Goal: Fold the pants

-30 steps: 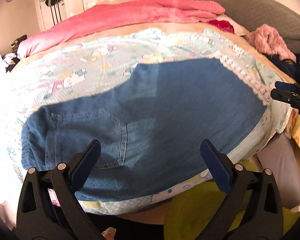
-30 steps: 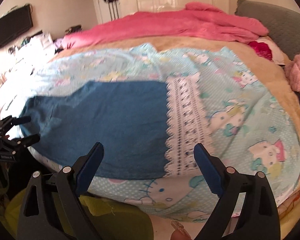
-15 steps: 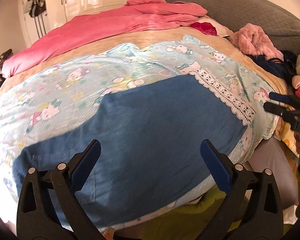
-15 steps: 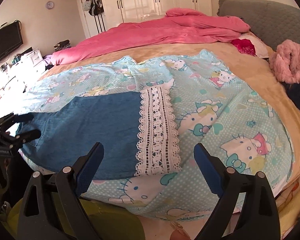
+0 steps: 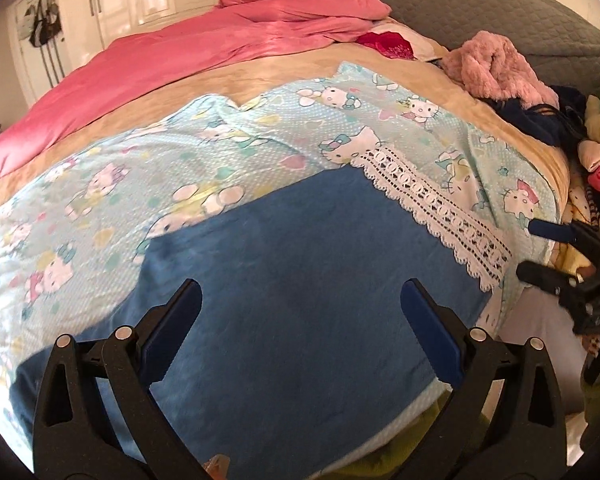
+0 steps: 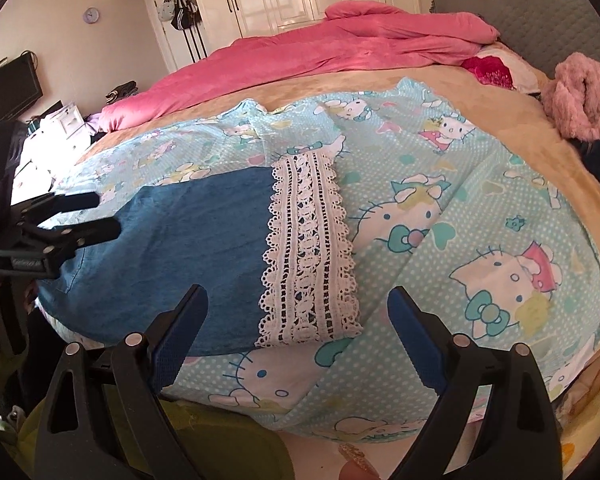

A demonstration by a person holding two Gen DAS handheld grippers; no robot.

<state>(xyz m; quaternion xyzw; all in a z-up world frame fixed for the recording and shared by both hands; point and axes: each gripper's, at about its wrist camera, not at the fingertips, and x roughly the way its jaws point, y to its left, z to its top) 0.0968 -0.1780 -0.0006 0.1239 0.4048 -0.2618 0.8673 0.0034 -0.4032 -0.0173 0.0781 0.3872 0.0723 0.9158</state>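
Both tools stand wide and hold nothing. The left tool [image 5: 300, 332] hangs over the middle of the pants [image 5: 284, 280], and the right tool [image 6: 296, 336] hangs over their lace hem [image 6: 306, 248], near the bed's front edge.

The step in hand looks like the reach for a grip before a fold. To do it well, I would bring the right tool down on the hem's near corner and catch every layer of cloth, not the blanket [image 6: 460, 200] under it. The left tool should pin or pinch the middle so the fold line runs straight across.

The pants are blue denim, laid flat with the legs apparently one on the other, waist to the left, white lace cuff to the right. They lie smooth on the cartoon-cat blanket.
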